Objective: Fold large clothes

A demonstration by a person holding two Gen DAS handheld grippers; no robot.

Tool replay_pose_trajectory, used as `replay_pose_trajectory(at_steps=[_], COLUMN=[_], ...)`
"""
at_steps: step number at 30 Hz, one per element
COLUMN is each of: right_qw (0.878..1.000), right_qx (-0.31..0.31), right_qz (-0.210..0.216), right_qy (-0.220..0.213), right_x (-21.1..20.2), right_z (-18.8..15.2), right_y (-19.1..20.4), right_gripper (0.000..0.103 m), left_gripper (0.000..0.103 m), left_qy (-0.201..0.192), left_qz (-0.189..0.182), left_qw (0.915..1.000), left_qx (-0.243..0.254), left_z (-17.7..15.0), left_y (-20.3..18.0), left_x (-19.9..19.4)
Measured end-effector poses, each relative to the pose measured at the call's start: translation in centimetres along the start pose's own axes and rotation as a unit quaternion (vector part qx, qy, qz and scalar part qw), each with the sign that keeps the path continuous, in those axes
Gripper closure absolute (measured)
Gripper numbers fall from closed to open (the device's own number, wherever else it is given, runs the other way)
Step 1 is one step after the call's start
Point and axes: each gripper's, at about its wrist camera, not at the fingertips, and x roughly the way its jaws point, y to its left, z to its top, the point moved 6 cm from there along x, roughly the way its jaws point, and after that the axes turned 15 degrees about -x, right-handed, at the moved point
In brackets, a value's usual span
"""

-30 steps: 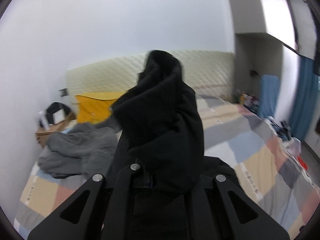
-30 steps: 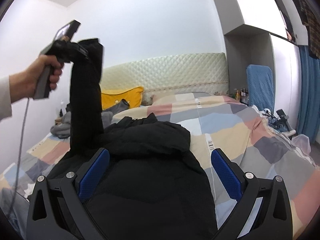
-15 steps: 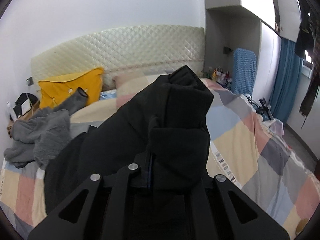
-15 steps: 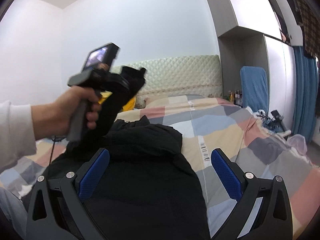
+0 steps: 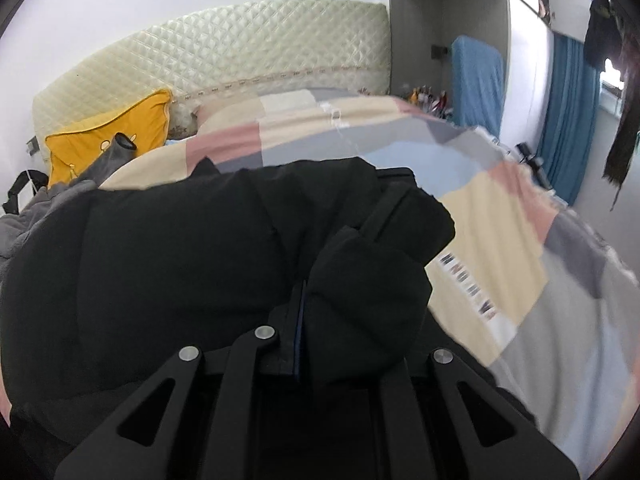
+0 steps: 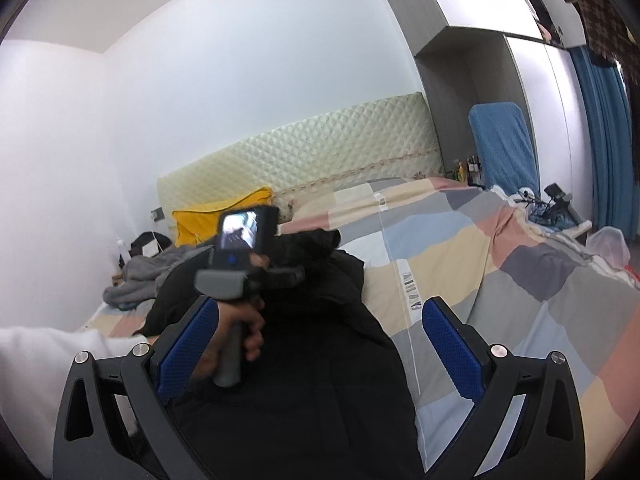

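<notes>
A patchwork bed (image 6: 500, 264) carries the black jacket (image 5: 168, 264), spread lengthwise toward the headboard. The left gripper (image 5: 298, 332) clamps a bunched sleeve (image 5: 372, 288) above the jacket's body; the right gripper (image 6: 320, 344) gapes, empty, nearer the hem. The sleeve hides the left fingertips.

Your jacket (image 6: 320, 360) lies on the quilt (image 6: 480, 248), pillow (image 5: 108, 136) and headboard (image 5: 240, 48) behind it. Crumpled garment (image 6: 140, 276) to its left. Your left gripper (image 5: 298, 320) above it, right gripper (image 6: 320, 340) nearer you.
</notes>
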Motion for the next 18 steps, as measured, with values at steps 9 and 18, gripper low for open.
replay_pose_trajectory(at_steps=[9, 18], right_qw=[0.999, 0.999], right_qx=[0.033, 0.023], right_qz=[0.007, 0.005], right_qy=[0.011, 0.026], right_x=[0.7, 1.3], right_z=[-0.8, -1.0], right_y=[-1.5, -0.9], right_gripper=[0.001, 0.001], left_gripper=[0.094, 0.09], left_qy=[0.038, 0.048], left_qz=[0.005, -0.017], left_qw=[0.9987, 0.9974], left_qx=[-0.034, -0.051], left_z=[-1.6, -1.3], left_y=[0.0, 0.5], left_x=[3.0, 0.8])
